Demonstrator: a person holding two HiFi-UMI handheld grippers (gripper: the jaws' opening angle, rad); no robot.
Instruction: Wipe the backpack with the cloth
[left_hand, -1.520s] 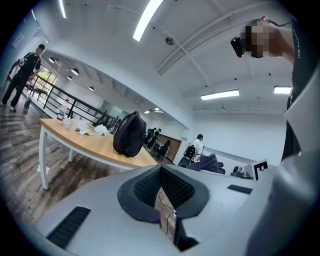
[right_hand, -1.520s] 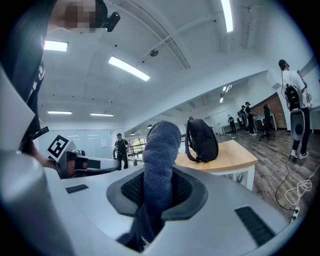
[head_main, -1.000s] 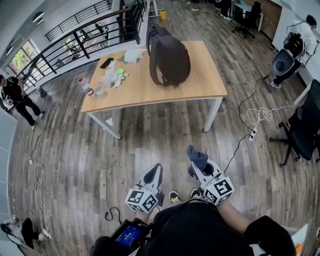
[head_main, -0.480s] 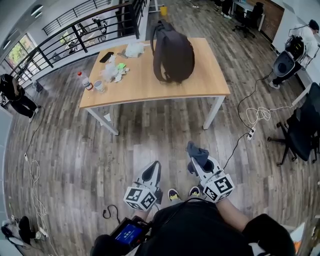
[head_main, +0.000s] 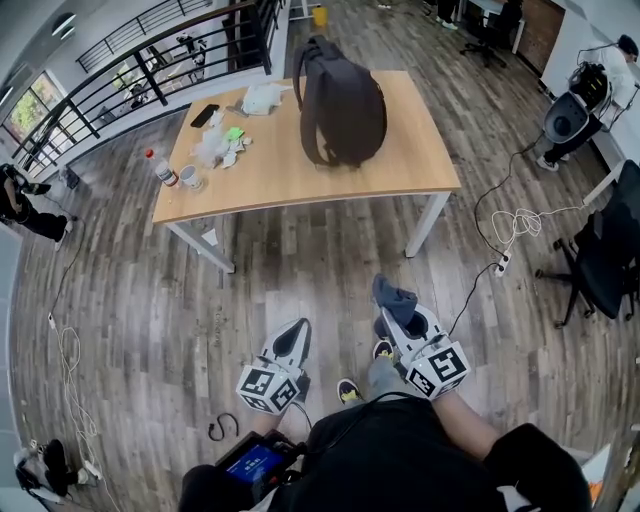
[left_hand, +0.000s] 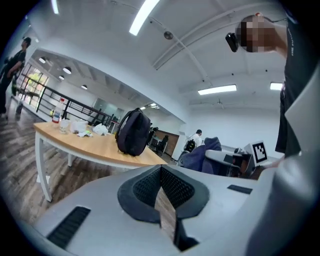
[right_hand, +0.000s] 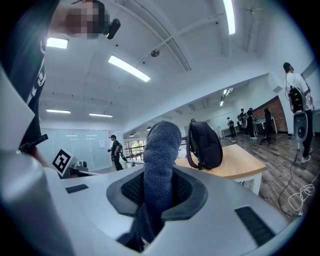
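**Q:** Where was the backpack when you looked down?

**A:** The dark backpack (head_main: 345, 105) stood upright on the wooden table (head_main: 290, 175), toward its right half. It was well apart from both of my grippers. I was standing back on the plank floor (head_main: 200, 290), with open boards between me and the table's near edge.

**Q:** And the cloth?

**A:** The grey-blue cloth (head_main: 393, 298) was in my right gripper (head_main: 392, 322), whose jaws were clamped on it. In the right gripper view it rose as a thick roll from between the pads, with a tail hanging below them. It touched nothing but the gripper.

**Q:** What about your left gripper?

**A:** My left gripper (head_main: 297, 328) carried nothing. In the left gripper view its jaws were pressed together at the tips, and only floor showed through the narrow wedge beneath them. It sat low, just to the left of the right one, and both pointed toward the table.

**Q:** Was anything else on the table?

**A:** Yes, all at the left end. There was a bottle (head_main: 160, 168) with a red cap and a small cup (head_main: 190, 177) just beside it. Some crumpled white and green scraps (head_main: 222, 148) lay nearby. A dark phone (head_main: 204, 116) and a white bundle (head_main: 262, 98) were near the far edge. None of them touched the backpack.
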